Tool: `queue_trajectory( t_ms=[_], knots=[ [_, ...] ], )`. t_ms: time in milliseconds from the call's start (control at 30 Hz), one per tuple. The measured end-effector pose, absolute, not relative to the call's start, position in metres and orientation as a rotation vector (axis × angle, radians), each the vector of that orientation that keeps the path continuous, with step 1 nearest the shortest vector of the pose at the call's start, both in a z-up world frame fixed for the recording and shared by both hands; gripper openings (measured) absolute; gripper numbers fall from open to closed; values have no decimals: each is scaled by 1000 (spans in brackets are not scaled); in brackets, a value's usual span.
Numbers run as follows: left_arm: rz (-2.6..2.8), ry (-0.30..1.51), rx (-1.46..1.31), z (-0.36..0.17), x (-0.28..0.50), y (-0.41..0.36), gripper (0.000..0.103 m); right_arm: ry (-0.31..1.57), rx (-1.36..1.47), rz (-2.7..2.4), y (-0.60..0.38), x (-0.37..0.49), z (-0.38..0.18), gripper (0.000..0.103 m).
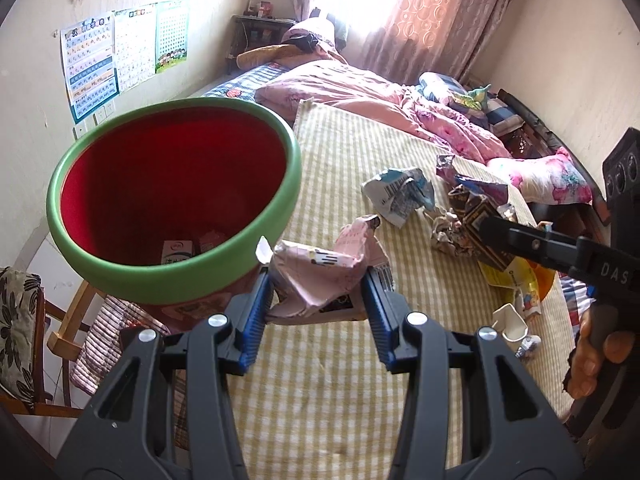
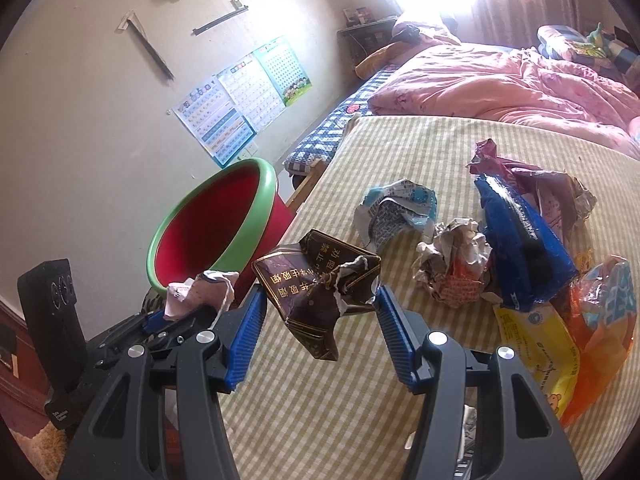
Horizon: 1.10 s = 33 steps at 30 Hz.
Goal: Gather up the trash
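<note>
My left claw (image 1: 318, 280) is closed about halfway on a crumpled pink carton (image 1: 320, 276), its blue pads pressing the carton's two ends. The carton's long axis runs across the claw, from pad to pad, roughly level in the left wrist view, with a torn white flap sticking up at its left end. It hangs just beside the green rim of the red bucket (image 1: 172, 200), to the right of the opening and not over it. Inside the bucket I can see a couple of small cartons lying at the bottom.

My right claw (image 2: 320, 300) is likewise part closed, gripping a crushed dark brown packet with gold lettering (image 2: 316, 288). That packet's long axis tilts: the top end sits up and left near the left pad, and a pointed corner hangs down toward the camera between the fingers. It is held above the striped yellow mat (image 2: 320, 420) on the bed.

In the right wrist view the bucket (image 2: 212, 232) stands off the bed's left edge, tipped so its mouth faces the claws, with the left claw (image 2: 176, 312) and its pink carton just below its rim.

More trash lies on the mat: a blue and white crumpled wrapper (image 2: 396, 208), a balled paper wad (image 2: 452, 268), a long blue bag (image 2: 520, 240) and a yellow and orange bag (image 2: 560, 332), all near one another to the right.
</note>
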State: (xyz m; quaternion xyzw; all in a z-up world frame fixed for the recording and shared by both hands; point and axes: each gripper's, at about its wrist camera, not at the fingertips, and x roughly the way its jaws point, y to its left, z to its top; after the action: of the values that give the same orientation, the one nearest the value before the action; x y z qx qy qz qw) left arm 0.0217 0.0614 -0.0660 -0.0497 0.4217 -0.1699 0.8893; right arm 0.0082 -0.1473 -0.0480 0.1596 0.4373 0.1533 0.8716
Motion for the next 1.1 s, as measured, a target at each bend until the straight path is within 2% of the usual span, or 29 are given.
queue_trajectory(
  t_ms=[733,1100],
  knots=[
    [-298,790,-77,-49,68,134,44,882,329,293,-92,45,-40,55],
    [-292,802,-58,-60,99,157,44,882,320,278,-64,69,-39,55]
  ],
)
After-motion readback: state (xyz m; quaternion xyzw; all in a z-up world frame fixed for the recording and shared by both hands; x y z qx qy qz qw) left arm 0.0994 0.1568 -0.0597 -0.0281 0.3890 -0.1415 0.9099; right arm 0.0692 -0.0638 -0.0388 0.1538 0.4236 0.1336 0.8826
